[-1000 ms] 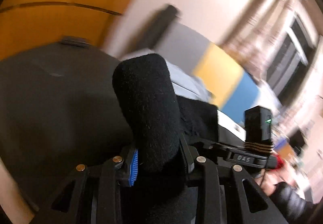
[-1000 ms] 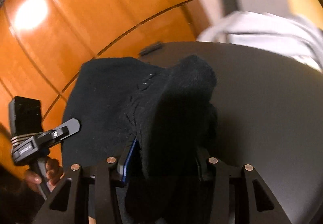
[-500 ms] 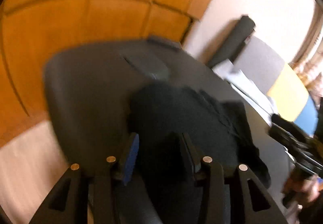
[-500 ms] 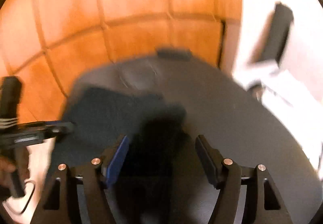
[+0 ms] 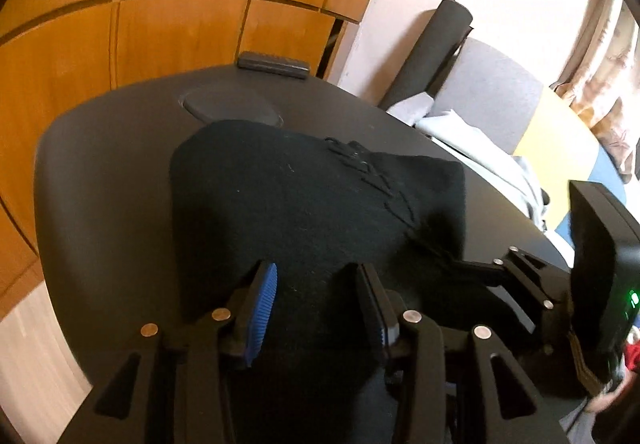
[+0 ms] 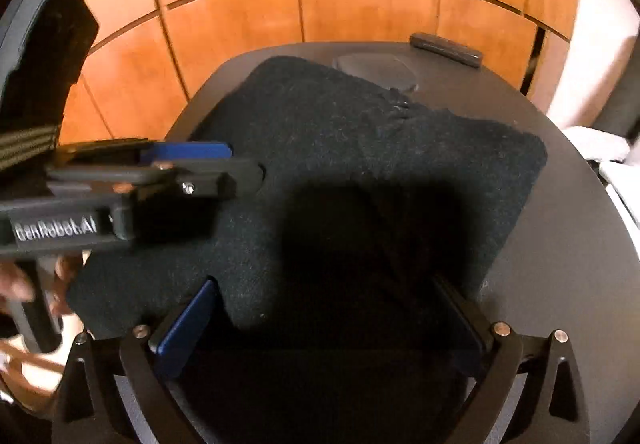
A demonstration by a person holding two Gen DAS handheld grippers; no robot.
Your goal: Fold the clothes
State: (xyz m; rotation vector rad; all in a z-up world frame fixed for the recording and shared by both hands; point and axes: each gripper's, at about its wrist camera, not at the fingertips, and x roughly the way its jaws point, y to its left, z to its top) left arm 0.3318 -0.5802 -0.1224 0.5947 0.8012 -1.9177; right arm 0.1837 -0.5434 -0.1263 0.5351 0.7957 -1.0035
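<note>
Black knitted garment point(image 5: 304, 212) lying spread on a dark round table point(image 5: 100, 172), folded into a rough block, near edge draped toward the cameras. Left gripper point(image 5: 316, 304) poised low over that near edge, jaws half apart, blue pads point(image 5: 262, 308) clear of the cloth on both sides, nothing pinched. Right gripper point(image 6: 320, 320) above the other near corner, jaws opening to their widest, cloth beneath but not pressed. Probably a release after laying the fold down, both tools spaced along one hem to keep it square. Small flat black bar point(image 5: 273, 64) near the table's far rim, against orange wood panelling point(image 5: 160, 24). Pale clothes point(image 5: 472, 136) heaped on a chair beyond the table, well apart.
</note>
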